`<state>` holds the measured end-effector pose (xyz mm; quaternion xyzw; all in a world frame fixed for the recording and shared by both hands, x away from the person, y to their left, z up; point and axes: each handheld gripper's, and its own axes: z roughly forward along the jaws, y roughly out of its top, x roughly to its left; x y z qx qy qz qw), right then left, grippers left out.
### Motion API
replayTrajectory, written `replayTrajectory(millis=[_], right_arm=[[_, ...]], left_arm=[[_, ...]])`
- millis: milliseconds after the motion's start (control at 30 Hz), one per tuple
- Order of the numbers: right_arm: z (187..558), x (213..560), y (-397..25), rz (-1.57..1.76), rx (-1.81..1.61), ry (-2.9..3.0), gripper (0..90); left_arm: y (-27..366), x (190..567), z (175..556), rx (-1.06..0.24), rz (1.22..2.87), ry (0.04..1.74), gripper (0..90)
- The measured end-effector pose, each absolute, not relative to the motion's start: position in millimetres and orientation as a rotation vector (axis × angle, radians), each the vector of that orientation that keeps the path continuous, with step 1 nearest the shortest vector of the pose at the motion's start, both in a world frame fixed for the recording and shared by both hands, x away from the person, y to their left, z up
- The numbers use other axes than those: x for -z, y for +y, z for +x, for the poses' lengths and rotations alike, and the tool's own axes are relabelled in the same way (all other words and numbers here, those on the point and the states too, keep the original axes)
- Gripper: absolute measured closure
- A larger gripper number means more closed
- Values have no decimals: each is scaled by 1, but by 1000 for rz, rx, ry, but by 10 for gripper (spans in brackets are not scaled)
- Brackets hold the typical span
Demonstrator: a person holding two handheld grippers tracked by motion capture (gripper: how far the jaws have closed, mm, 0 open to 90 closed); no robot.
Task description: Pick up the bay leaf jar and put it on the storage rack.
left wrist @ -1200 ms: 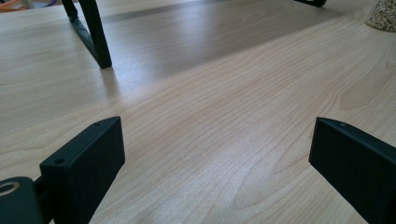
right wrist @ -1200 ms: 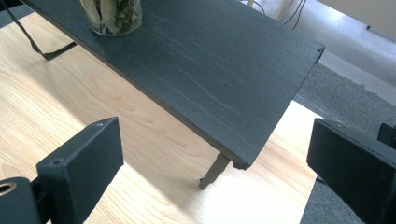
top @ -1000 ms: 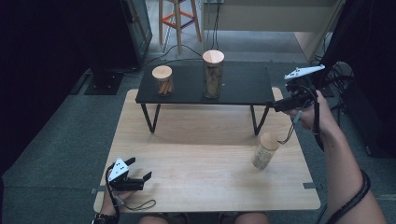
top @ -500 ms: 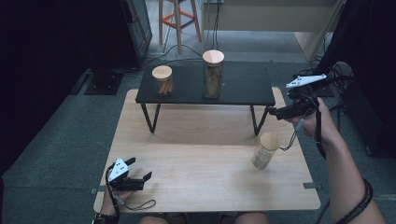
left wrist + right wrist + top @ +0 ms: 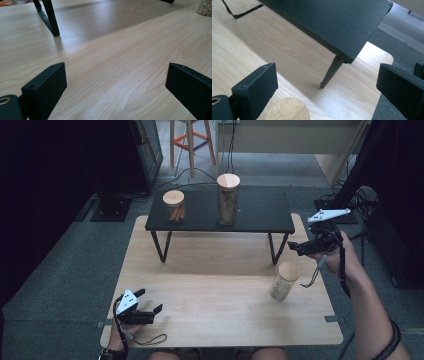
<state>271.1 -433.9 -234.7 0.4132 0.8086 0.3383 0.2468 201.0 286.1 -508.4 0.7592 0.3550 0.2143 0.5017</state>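
Wooden-lidded jar (image 5: pixel 285 281) stands on the tabletop (image 5: pixel 210 285) just below the right claw (image 5: pixel 295 248), which hovers wide open and empty; left claw (image 5: pixel 150 306) rests open, well apart. Right gripper view: lid (image 5: pixel 287 109) sits below the spread jaws, so approach step; next, lower around the jar and close.

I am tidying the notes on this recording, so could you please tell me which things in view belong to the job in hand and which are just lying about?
In hand:
- right tongs, open, above the table
- jar on the wooden table, nearest those tongs
- black shelf

Lying about:
- short jar and tall jar on the shelf
- left tongs, open, idle
- stool
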Motion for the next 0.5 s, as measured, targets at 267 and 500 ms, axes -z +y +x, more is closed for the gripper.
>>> replayTrajectory(millis=[267,500], right_arm=[[265,244,-434,1129,-900,2208,32],[259,253,-435,1120,-898,2214,31]], left_arm=[[286,508,201,-522,1838,855,36],[286,508,201,-523,1838,856,37]])
